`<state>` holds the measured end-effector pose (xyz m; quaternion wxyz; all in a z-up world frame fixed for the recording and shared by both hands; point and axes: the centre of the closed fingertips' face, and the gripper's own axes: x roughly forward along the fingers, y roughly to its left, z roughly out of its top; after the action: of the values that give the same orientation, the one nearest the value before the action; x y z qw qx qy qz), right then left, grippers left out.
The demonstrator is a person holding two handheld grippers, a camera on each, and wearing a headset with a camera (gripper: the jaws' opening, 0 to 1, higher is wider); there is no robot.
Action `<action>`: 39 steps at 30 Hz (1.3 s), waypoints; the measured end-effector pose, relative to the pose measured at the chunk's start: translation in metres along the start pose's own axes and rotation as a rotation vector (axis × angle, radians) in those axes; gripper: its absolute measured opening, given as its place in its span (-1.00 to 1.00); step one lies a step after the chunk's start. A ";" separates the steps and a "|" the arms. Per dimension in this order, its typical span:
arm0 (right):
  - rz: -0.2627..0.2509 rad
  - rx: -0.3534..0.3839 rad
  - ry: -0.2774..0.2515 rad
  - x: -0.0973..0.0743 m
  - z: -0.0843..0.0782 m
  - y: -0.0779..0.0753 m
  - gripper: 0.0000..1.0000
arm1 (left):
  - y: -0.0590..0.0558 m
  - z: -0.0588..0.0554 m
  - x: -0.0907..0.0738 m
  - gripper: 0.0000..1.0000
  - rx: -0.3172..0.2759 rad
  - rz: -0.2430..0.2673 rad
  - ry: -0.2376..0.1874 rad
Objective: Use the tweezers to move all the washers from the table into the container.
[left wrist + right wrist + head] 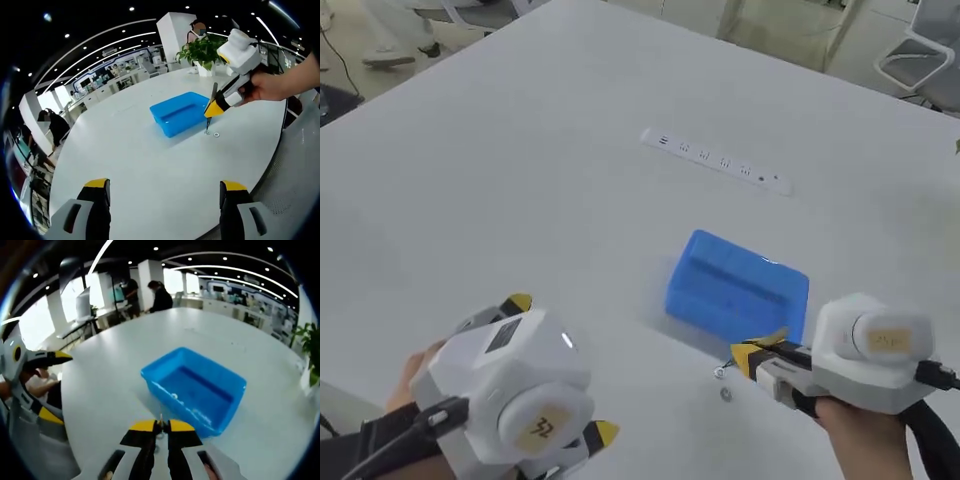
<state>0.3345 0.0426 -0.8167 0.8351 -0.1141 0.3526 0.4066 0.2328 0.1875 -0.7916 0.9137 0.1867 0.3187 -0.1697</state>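
The left claw (165, 186) hangs over the white table (150, 165) with its jaws wide apart. Ahead of it the right claw (161, 426) is clamped on the tweezers (214, 92), whose tips point down at a washer (206, 133) on the table. A second washer (216, 134) lies just beside it. Just beyond the right claw sits the blue container (200, 390). Farther off lies a power strip (715, 158).

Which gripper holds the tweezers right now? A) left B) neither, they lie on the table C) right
C: the right gripper is shut on the tweezers, their tip down close to a washer, while the left gripper stands open and empty.
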 end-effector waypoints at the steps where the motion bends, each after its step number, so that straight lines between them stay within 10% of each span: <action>1: -0.001 0.000 0.002 0.000 -0.001 -0.001 -0.90 | 0.000 0.000 0.000 0.85 -0.001 0.000 0.001; 20: -0.029 -0.023 0.030 -0.002 -0.010 -0.001 -1.00 | 0.001 -0.001 0.001 0.84 0.001 0.006 0.006; 26: -0.086 0.089 0.027 -0.013 -0.030 0.001 -0.98 | -0.001 -0.001 0.001 0.84 0.012 0.001 0.010; 39: -0.106 0.078 0.091 -0.013 -0.062 0.014 -0.75 | -0.006 0.001 0.000 0.84 0.040 -0.013 0.000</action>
<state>0.2877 0.0147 -0.8514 0.8423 -0.1186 0.3993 0.3421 0.2312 0.1821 -0.7923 0.9085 0.2030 0.3166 -0.1822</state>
